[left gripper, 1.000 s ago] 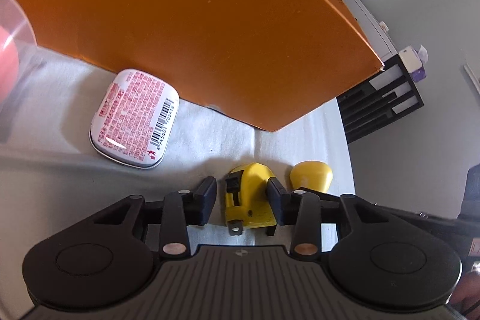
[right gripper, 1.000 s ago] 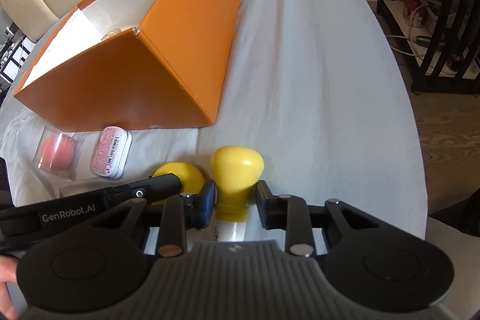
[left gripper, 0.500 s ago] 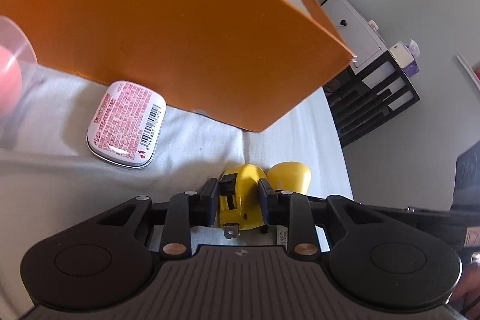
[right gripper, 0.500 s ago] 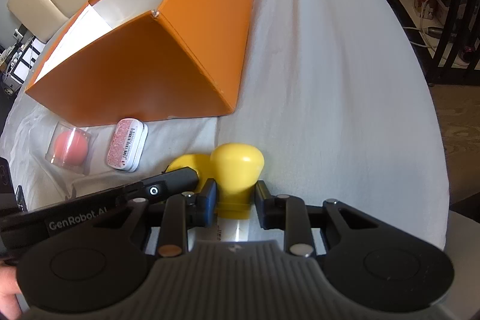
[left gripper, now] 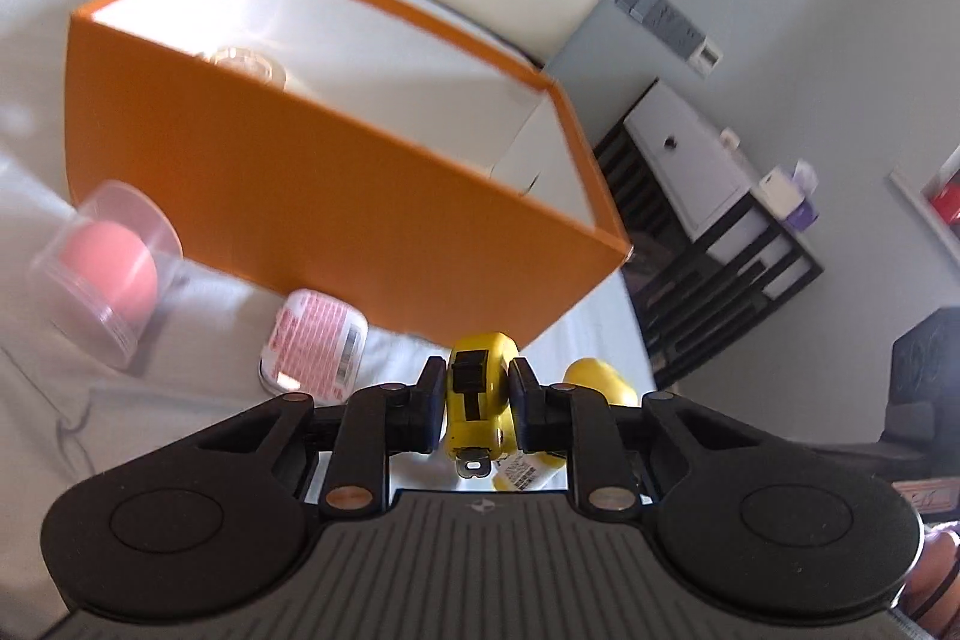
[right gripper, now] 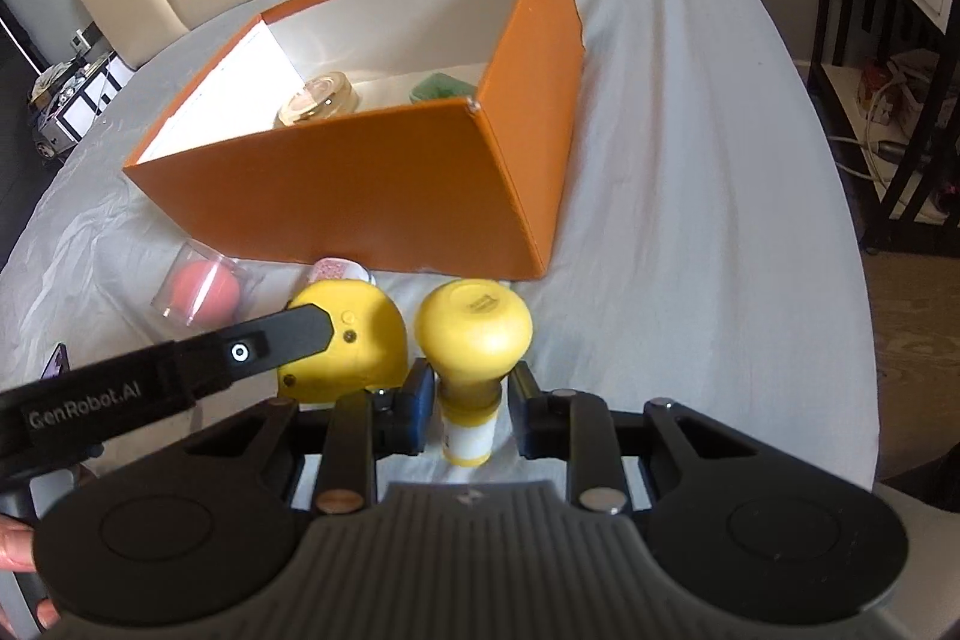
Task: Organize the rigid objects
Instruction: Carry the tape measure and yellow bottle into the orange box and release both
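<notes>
My left gripper (left gripper: pixel 474 397) is closing the last bit on a yellow tape measure (left gripper: pixel 478 358), its pads pressing both sides and the tape measure lifted off the sheet. In the right wrist view the tape measure (right gripper: pixel 360 340) hangs beside a yellow bottle (right gripper: pixel 474 328) with a bulbous cap. My right gripper (right gripper: pixel 471 400) is shut on the bottle's neck. Behind both stands an open orange box (right gripper: pixel 360 184), whose near wall (left gripper: pixel 336 196) fills the middle of the left wrist view.
A pink-printed tin (left gripper: pixel 315 340) and a pink ball in a clear case (left gripper: pixel 114 274) lie on the white sheet (right gripper: pixel 690 220) before the box. The box holds a gold-lidded jar (right gripper: pixel 318 97) and a green item (right gripper: pixel 447 88). A black shelf (left gripper: pixel 720 250) stands to the right.
The left jaws closed on the tape measure. Both grippers rose with their objects, so the box's inside now shows and the tin and ball case look farther away.
</notes>
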`<state>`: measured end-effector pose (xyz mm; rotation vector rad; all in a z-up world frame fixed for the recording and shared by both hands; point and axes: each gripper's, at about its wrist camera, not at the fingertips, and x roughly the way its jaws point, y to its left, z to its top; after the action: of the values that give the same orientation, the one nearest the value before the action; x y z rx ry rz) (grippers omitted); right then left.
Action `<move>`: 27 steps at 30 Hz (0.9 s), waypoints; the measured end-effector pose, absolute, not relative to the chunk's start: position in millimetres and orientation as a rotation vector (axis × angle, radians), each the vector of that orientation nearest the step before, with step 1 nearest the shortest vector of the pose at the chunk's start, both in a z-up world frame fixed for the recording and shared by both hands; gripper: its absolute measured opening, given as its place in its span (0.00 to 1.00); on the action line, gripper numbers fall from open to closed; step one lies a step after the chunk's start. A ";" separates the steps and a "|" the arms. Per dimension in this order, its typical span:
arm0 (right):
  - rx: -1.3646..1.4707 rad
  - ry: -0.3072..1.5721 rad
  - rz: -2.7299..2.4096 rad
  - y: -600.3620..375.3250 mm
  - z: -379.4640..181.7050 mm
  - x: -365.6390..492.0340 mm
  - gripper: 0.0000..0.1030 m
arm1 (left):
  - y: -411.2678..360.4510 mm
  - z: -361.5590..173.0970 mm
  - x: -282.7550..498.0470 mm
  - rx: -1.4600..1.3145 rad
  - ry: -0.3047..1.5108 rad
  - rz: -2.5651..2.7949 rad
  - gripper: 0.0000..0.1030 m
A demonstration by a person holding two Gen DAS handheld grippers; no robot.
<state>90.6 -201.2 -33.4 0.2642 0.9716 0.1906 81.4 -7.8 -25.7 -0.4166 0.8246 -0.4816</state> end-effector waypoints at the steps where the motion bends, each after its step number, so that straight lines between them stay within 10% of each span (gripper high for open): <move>1: 0.256 0.959 0.200 -199.2 -27.8 90.6 0.25 | -6.4 -19.6 81.3 -0.427 0.808 -0.485 0.23; 27: -0.009 0.822 0.269 -128.6 31.8 226.7 0.23 | 43.4 21.6 204.1 -0.437 0.742 -0.240 0.22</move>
<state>226.7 -128.6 31.8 -0.0093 0.8219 0.2687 204.1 43.4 21.6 -0.4367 0.7415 -0.2398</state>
